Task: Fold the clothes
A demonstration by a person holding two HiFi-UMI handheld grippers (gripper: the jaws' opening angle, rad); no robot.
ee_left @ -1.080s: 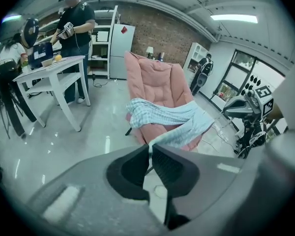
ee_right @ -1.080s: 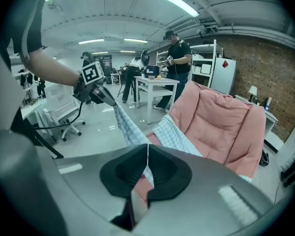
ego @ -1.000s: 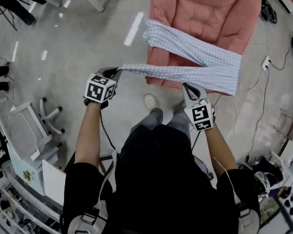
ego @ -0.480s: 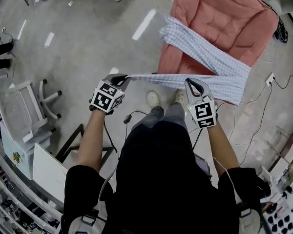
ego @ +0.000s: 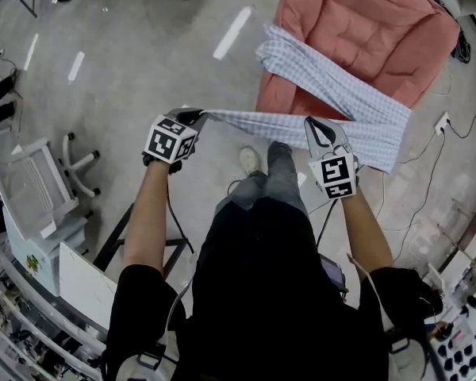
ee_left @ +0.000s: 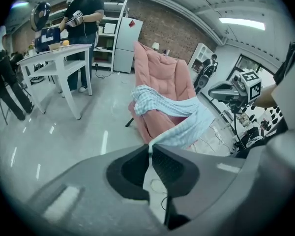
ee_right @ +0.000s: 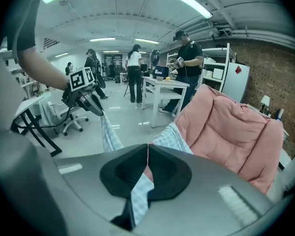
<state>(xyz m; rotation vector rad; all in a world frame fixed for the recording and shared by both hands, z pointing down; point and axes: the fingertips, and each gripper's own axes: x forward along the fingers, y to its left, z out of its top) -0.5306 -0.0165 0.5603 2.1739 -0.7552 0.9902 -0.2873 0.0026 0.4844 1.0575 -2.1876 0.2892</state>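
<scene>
A light blue checked garment lies partly on a pink padded chair and is stretched out from it toward me. My left gripper is shut on one end of the garment, pulled left and off the chair. My right gripper is shut on the same cloth near the chair's front edge. A taut strip of the garment runs between the two grippers. The rest of it drapes up across the chair seat.
A person's legs and a white shoe stand below the cloth. A white rolling chair is at the left. Cables and a socket strip lie on the floor at right. A white table and people stand behind.
Both grippers hold the cloth as before; the left one has lifted slightly and the strip between them is tauter. The head view has shifted a little.
</scene>
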